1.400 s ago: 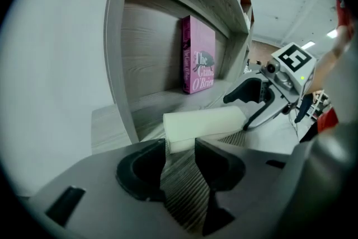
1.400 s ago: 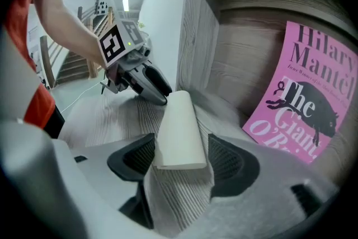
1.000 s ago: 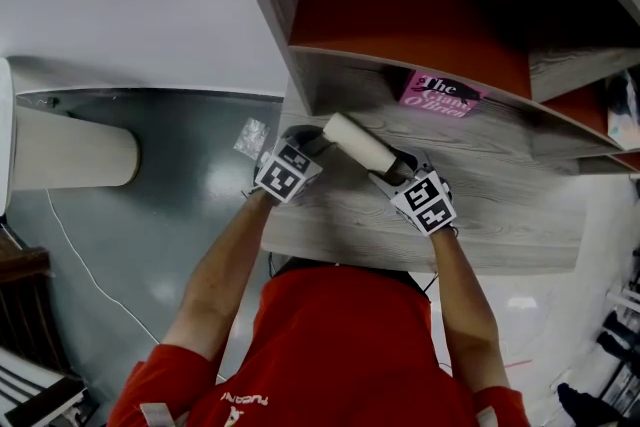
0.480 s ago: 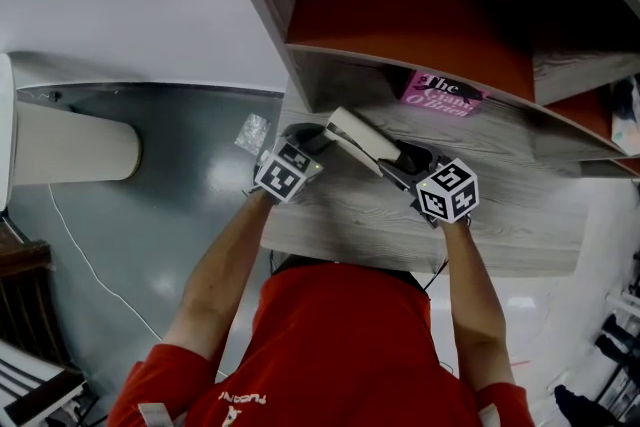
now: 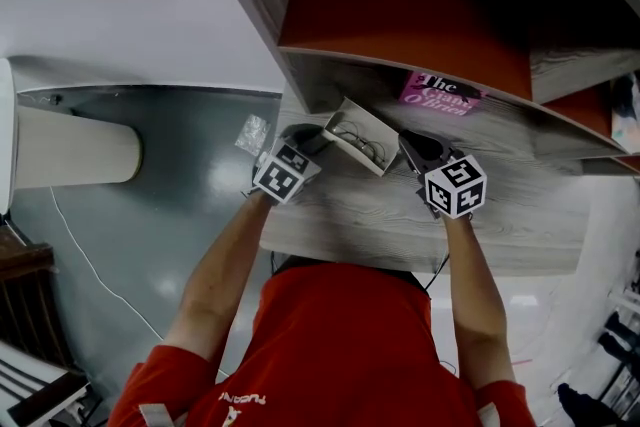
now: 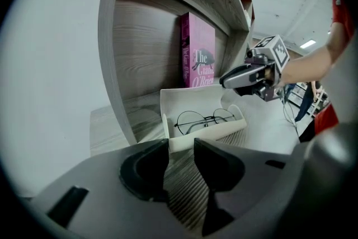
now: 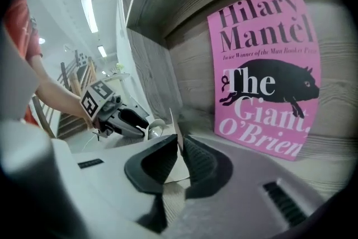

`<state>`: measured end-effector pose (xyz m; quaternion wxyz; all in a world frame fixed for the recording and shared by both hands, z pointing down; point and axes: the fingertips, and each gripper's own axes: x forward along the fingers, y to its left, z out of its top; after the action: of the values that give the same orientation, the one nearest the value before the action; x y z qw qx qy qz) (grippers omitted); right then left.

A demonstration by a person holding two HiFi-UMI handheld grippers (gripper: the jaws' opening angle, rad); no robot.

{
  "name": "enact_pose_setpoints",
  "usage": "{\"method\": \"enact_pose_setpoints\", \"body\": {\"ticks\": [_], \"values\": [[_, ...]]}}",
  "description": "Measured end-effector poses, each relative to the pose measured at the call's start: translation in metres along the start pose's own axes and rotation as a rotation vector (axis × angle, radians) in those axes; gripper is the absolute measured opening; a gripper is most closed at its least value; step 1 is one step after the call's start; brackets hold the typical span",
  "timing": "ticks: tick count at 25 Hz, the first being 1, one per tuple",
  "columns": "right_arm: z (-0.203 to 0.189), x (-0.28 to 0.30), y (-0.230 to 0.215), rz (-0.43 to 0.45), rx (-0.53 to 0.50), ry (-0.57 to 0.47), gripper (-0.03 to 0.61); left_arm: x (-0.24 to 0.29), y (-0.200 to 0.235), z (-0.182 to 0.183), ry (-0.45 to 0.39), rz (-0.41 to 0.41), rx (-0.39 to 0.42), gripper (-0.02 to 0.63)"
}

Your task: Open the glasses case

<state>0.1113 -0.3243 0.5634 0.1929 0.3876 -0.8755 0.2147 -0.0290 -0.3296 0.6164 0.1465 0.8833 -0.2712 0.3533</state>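
1. As its lid stands raised, the cream, oblong hard-shell glasses case lies open on a grey wood-grain shelf, between the two grippers and just in front of the shelf unit's back panel.
2. Thin, round, dark wire-framed glasses lie inside the case's lower tray, lenses towards the upright lid.
3. The left gripper stands narrow, its dark jaws closed on the near end of the tray, where the case's corner fits between the tips.
4. The right gripper has just been closing; its jaws are nearly together, pinching the lid's thin cream edge, which runs up between them.
5. Seen from the left gripper view, the right gripper meets the lid at its far upper corner.
6. Each gripper carries a white cube with black square markers; the head view shows both cubes on the person's side of the case.
7. A pink paperback book with a black pig on its cover stands against the back panel, just behind the case.
8. A person in a red shirt holds both grippers, bare forearms stretched towards the shelf.
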Motion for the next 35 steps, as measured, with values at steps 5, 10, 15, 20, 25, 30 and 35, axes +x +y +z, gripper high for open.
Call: {"method": "enact_pose_setpoints", "body": {"ticks": [5, 10, 15, 20, 25, 30, 35], "values": [[-0.001, 0.004, -0.02, -0.093, -0.03, 0.009, 0.035, 0.001, 0.0, 0.001, -0.002, 0.013, -0.007, 0.135], [-0.004, 0.009, -0.033, -0.157, -0.068, 0.027, 0.038, 0.003, 0.002, 0.003, -0.007, 0.031, -0.015, 0.135], [-0.003, 0.009, -0.032, -0.173, -0.1, 0.028, 0.04, 0.002, 0.002, 0.003, -0.005, 0.037, -0.013, 0.135], [-0.001, 0.007, -0.024, -0.161, -0.15, 0.029, 0.035, 0.001, 0.001, 0.003, -0.009, 0.045, -0.016, 0.135], [0.0, 0.004, -0.013, -0.152, -0.209, 0.037, 0.035, -0.001, 0.0, 0.001, -0.011, 0.048, -0.017, 0.135], [0.005, 0.001, -0.004, -0.139, -0.229, 0.019, 0.04, -0.007, 0.0, 0.003, -0.03, 0.059, -0.021, 0.135], [0.019, -0.006, 0.003, -0.13, -0.227, -0.035, 0.04, -0.019, 0.002, 0.011, -0.067, 0.08, -0.023, 0.135]]}}
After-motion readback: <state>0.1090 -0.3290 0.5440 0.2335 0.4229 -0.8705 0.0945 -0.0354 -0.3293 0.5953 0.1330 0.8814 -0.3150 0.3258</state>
